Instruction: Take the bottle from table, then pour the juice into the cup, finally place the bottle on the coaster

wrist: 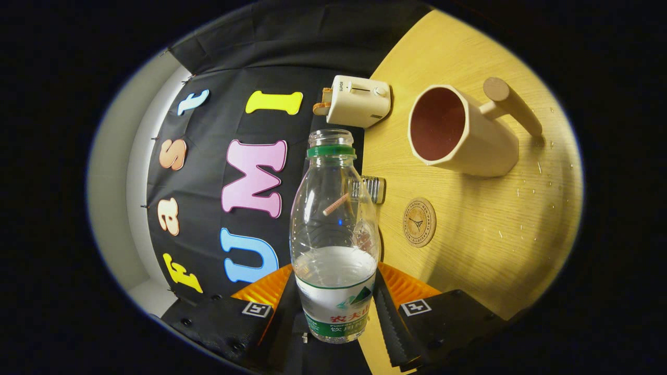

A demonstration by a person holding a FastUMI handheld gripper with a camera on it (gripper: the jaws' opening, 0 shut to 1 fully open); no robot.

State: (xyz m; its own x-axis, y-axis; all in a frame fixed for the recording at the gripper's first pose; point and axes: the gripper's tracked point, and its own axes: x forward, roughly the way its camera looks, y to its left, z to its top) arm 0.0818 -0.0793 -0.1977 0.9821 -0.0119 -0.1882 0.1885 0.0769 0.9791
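- Wooden table: light wood top, seen rotated in the gripper view; water droplets scattered near the cup.
- Cup: cream, faceted, dark red inside, w/ wooden stick handle; stands on table beyond the fingers, mouth empty as far as visible.
- Plastic bottle: clear, uncapped, green neck ring, label at the base; approx. half full of clear liquid. Sits between the fingers.
- Gripper: fingers closed narrow on bottle's lower body, both pressing its sides.
- Toaster: cream, small, at table edge beyond bottle mouth.
- Coaster: round, wooden, bare, betw. bottle and cup, apart from both.
- Small glass object: just behind bottle; type unclear.
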